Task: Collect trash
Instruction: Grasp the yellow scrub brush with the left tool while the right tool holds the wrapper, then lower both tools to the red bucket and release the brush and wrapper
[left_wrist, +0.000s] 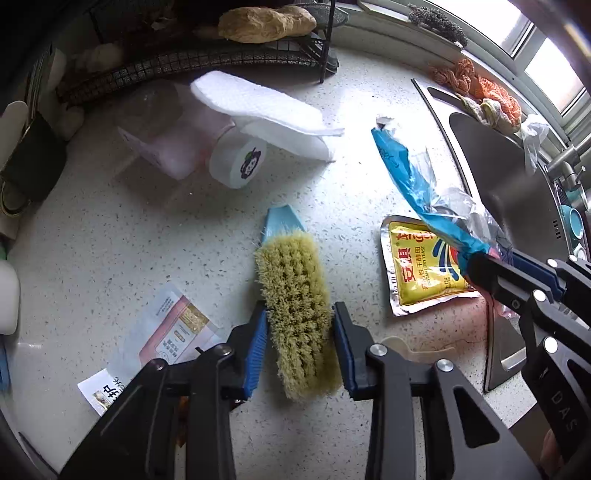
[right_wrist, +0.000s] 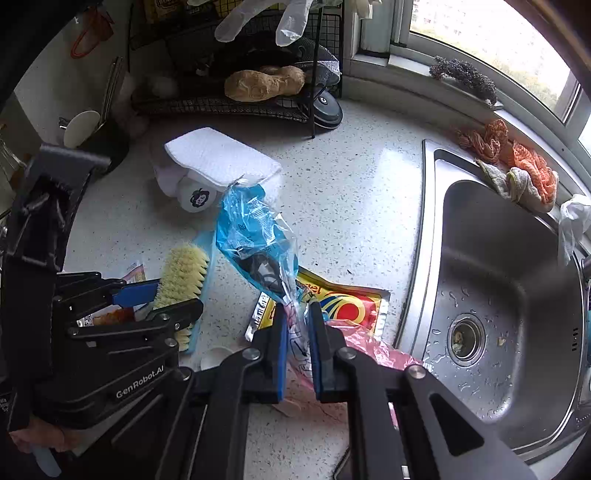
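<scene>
Left gripper (left_wrist: 299, 328) clamped around scrubbing brush (left_wrist: 297, 314) lying on speckled counter (left_wrist: 110, 240). Further right, yellow packet (left_wrist: 421, 269) flat on counter. Right gripper (right_wrist: 297, 343) pinched shut on blue plastic wrapper (right_wrist: 251, 236), beside sink (right_wrist: 498, 258).

Speckled glossy stone counter (left_wrist: 110, 236), brushed steel sink (right_wrist: 517, 295), crinkly clear/blue plastic wrapper (right_wrist: 255, 236), bristly brush (left_wrist: 295, 295).

Crumpled blue plastic wrapper (right_wrist: 255, 236) sticks up above flat yellow yeast packet (left_wrist: 424, 269).
</scene>
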